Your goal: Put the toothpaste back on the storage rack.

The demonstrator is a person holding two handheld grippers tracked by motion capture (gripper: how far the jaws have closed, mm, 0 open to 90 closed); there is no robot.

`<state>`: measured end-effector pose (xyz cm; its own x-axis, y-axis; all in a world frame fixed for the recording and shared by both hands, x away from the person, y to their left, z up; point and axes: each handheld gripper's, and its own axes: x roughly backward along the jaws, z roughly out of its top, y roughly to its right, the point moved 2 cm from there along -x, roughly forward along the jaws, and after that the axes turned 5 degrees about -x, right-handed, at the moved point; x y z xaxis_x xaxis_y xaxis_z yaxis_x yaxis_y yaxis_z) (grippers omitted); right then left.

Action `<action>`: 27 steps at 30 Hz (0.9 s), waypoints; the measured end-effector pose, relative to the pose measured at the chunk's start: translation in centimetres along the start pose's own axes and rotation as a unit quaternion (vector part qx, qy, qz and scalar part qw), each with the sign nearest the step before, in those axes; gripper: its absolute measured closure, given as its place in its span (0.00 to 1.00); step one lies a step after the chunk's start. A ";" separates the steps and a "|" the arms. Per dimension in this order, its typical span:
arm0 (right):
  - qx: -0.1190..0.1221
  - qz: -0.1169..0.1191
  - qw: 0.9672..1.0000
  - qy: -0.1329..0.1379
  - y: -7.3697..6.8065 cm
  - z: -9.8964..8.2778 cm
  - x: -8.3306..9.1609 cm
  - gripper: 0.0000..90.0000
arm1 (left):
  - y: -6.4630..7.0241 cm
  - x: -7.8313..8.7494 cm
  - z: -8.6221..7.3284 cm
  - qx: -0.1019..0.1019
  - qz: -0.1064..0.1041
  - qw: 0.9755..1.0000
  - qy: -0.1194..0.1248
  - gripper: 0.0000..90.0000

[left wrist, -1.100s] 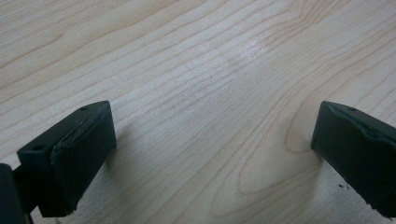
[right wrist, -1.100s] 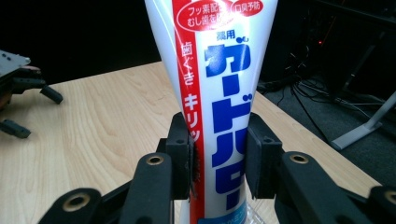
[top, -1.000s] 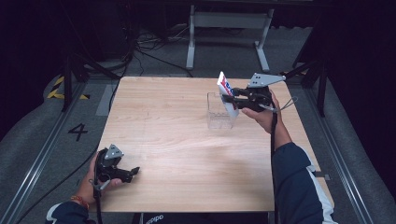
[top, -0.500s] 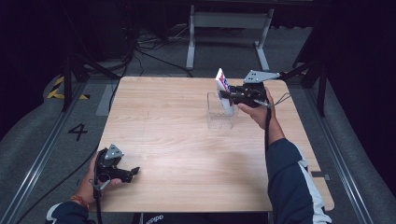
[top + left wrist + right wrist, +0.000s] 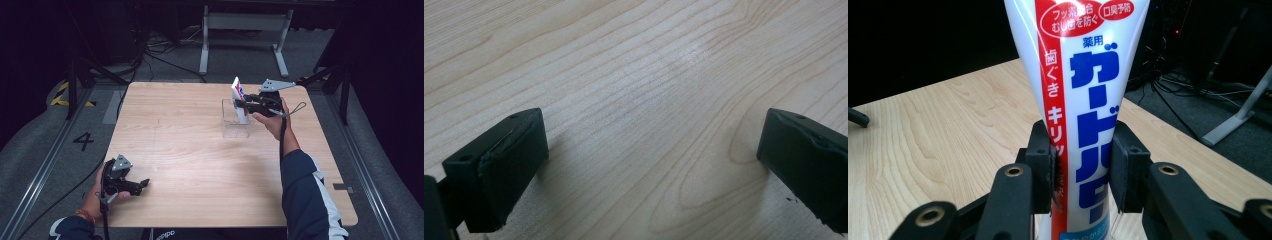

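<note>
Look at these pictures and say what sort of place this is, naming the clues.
Probably a recording studio or lab, not a home: a bare wooden table stands on grey flooring with floor rails, a painted number 4, black surroundings, and loose cables behind.

Overhead light fell evenly on the pale wooden table (image 5: 190,150), surroundings stayed dark, soft glare patch and blurred jaw shadows in left gripper view, white glossy tube (image 5: 1083,100) slightly soft close-up.
</note>
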<state>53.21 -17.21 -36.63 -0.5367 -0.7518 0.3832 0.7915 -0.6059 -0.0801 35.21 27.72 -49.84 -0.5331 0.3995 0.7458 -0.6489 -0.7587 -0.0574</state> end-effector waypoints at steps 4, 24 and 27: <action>-0.008 -0.004 1.000 0.002 0.5 -0.8 -0.1 0.75 | 0.0 0.0 0.0 0.000 0.000 1.000 0.000 0.00; -0.016 -0.029 0.999 0.004 1.5 -2.4 -0.3 0.75 | 0.0 0.0 0.0 -0.003 -0.001 1.000 -0.001 0.01; -0.018 -0.030 0.999 0.000 1.6 -3.0 -0.5 0.75 | -0.1 0.0 0.0 -0.005 -0.001 1.000 -0.001 0.01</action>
<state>53.84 -18.57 -39.76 -0.5830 -0.7138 0.3881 0.7471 -0.6587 -0.0892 35.25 27.77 -49.82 -0.5317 0.3997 0.7467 -0.6548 -0.7531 -0.0631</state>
